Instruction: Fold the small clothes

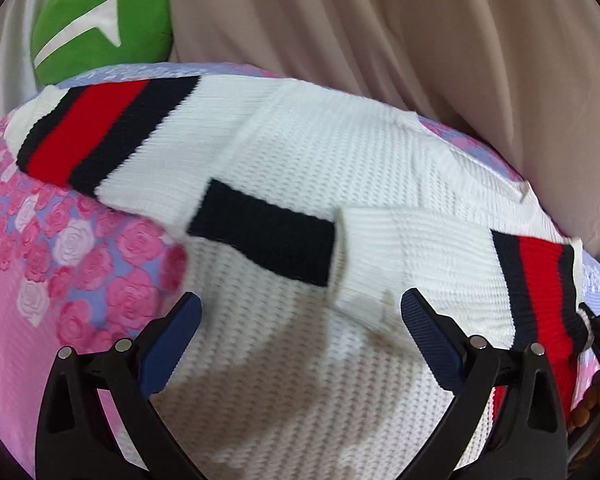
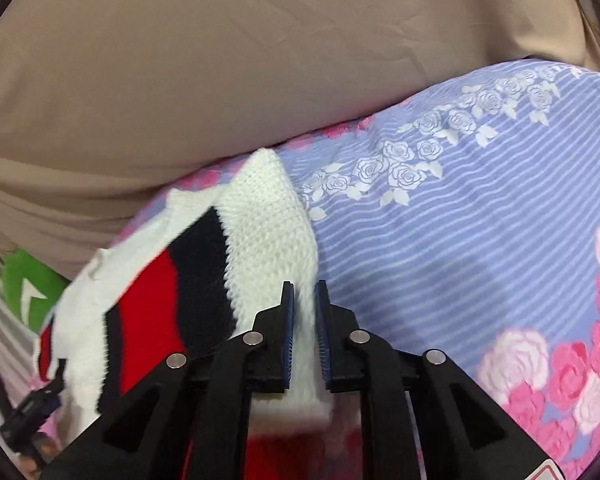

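Blue pads [image 2: 289,320] of the right gripper [image 2: 305,292] pinch the white sweater's [image 1: 300,152] edge; left gripper [image 1: 300,312] hovers over it, fingers spread wide. It lies flat on a rose-print bedsheet [image 2: 480,220].

The white knit sweater [image 1: 340,160] runs off the bottom edge of the left wrist view, its hem unseen, and its cuff [image 1: 364,256] is smeared by motion blur. In the right wrist view, the knit between the right gripper [image 2: 305,292] jaws is blurred, so contact with the pads cannot be told. The green cushion [image 2: 24,280] is largely hidden behind the sweater. A dark device [image 2: 28,412] at the lower left is cropped and unidentifiable.
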